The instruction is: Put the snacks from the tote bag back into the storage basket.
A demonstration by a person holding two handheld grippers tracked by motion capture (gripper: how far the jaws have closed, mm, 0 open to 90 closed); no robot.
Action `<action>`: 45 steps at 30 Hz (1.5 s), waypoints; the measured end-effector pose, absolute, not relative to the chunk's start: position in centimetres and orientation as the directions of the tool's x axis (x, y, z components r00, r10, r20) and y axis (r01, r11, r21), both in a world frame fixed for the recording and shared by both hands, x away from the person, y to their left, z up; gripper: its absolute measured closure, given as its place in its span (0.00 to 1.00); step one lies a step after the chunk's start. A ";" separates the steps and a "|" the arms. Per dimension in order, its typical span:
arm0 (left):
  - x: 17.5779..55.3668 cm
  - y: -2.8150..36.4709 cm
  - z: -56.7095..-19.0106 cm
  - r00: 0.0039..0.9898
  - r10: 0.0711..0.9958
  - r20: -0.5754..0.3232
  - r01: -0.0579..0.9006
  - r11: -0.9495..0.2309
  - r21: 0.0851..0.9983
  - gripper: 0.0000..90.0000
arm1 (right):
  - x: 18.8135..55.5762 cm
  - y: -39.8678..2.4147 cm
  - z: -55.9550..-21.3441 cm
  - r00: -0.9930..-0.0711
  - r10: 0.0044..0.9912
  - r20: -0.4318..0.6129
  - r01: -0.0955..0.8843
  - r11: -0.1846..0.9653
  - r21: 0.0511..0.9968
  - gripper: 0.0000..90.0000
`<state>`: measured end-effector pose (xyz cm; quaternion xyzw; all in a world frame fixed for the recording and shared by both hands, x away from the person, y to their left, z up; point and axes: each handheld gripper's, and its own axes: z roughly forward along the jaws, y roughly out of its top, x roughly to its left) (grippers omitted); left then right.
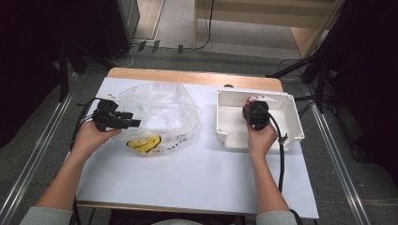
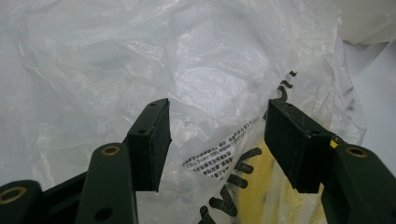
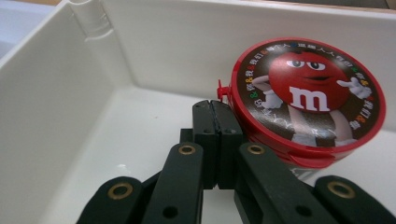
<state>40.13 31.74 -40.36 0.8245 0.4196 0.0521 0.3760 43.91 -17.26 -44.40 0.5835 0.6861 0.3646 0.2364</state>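
A crumpled clear plastic bag [image 1: 159,115] with a yellow and black print lies on the left of the white table top. My left gripper [image 1: 133,123] points at its left edge, its jaws wide open. In the left gripper view the bag [image 2: 210,70] lies just beyond the open left gripper [image 2: 217,135], and neither pad presses on it. My right gripper [image 1: 256,112] reaches into a white plastic bin [image 1: 293,124]. Its jaws are shut with nothing between them. A round red candy tin [image 3: 308,100] leans against the bin's far wall [image 3: 187,46], just right of the right gripper [image 3: 218,116].
The table's wooden back edge [image 1: 197,77] runs behind the bag and the bin. Black cables trail from both grippers toward the person. Grey floor with metal rails [image 1: 338,154] flanks the table, and a wooden frame [image 1: 263,14] stands farther back.
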 end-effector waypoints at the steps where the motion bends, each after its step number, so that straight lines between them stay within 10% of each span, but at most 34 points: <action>1: 40.1 31.8 -40.4 0.642 0.731 -0.230 0.653 -0.365 0.664 0.46 | 43.9 -17.2 -44.4 -0.210 0.973 0.099 0.626 0.056 0.778 1.00; 21: 40.1 32.0 -40.2 0.642 0.731 -0.233 0.651 -0.359 0.669 0.46 | 43.2 -16.8 -43.6 -0.299 0.946 0.121 0.605 0.090 0.791 0.99; 35: 40.0 31.8 -40.2 0.644 0.729 -0.230 0.649 -0.362 0.669 0.46 | 42.0 -17.6 -41.7 -0.451 0.859 0.242 0.600 0.091 0.795 0.63; 45: 39.8 31.6 -40.2 0.650 0.724 -0.232 0.648 -0.368 0.667 0.46 | 40.9 -16.0 -40.8 -0.549 0.806 0.221 0.572 0.170 0.803 0.56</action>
